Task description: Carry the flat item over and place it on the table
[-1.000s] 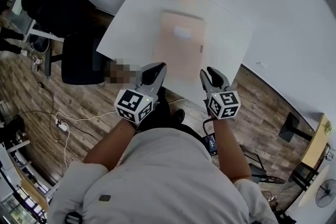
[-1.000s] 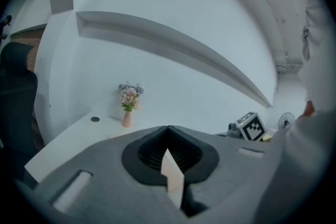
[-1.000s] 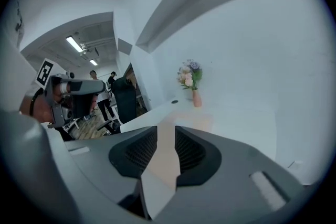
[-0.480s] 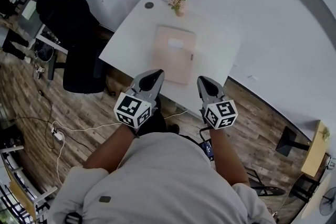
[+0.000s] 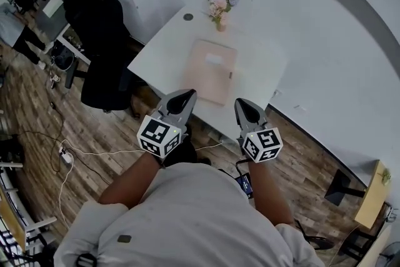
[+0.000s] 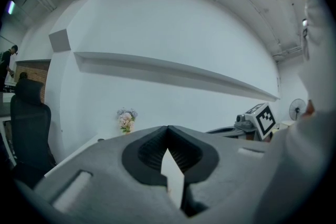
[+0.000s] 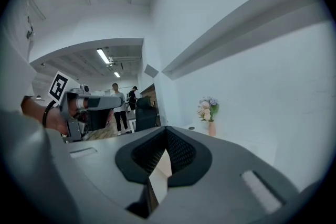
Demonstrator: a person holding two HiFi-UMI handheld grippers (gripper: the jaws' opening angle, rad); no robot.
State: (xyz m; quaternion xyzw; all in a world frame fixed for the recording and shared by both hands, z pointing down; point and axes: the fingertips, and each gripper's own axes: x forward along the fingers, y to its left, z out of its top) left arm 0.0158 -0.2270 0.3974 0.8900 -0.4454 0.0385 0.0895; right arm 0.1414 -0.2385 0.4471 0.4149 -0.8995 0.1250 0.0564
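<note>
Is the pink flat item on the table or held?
On the table: pink flat item lies flat, clear of left gripper and right gripper.

Item (image 5: 212, 72) pale pink; table (image 5: 164, 47) white; flowers (image 5: 220, 0) pink and lilac; chair (image 5: 103, 40) black; floor (image 5: 37, 110) brown wood-grain; left gripper (image 5: 184, 95) and right gripper (image 5: 243, 104) grey, cubes (image 5: 160, 135) black-and-white squares.

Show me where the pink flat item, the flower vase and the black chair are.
pink flat item (image 5: 211, 70), head view, its middle.
flower vase (image 5: 219, 5), head view, the blossoms.
black chair (image 5: 103, 47), head view, its upholstery.
</note>
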